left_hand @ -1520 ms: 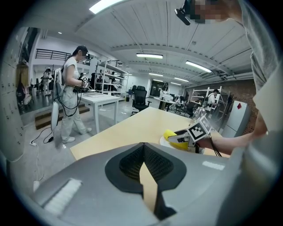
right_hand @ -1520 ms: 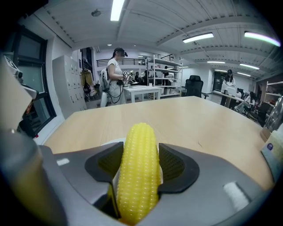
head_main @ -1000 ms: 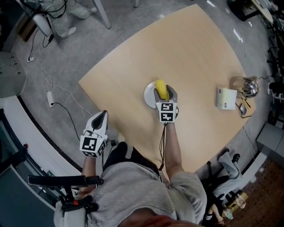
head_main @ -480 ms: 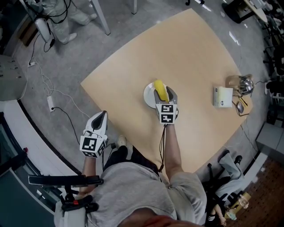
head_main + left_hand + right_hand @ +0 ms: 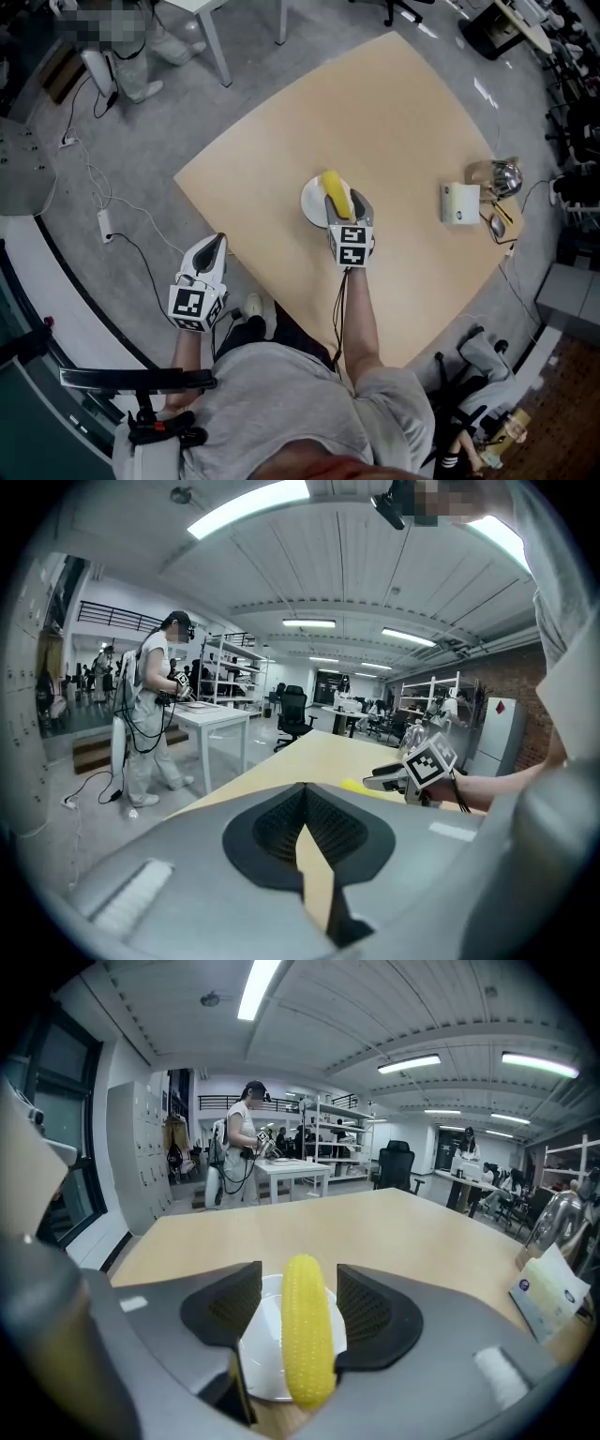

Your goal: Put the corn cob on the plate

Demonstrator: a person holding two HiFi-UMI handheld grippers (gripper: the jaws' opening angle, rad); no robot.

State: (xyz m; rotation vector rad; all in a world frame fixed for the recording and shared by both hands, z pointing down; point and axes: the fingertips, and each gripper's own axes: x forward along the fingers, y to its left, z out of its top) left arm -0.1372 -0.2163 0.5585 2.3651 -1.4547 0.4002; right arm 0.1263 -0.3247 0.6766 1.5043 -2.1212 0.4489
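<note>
The yellow corn cob lies lengthwise across a white plate near the middle of the tan table. My right gripper straddles it, open. In the right gripper view the corn cob sits between the spread jaws of the right gripper, with a clear gap at the left jaw. Its near end overhangs the plate rim. My left gripper hangs off the table's near-left edge, shut and holding nothing; the left gripper shows its pads meeting.
A white box and a shiny metal vessel stand at the table's right edge. Cables and a power strip lie on the floor to the left. A person stands at a white table far behind.
The head view has shifted slightly. The right gripper stays at the plate with the corn between its jaws. The left gripper has not moved.
</note>
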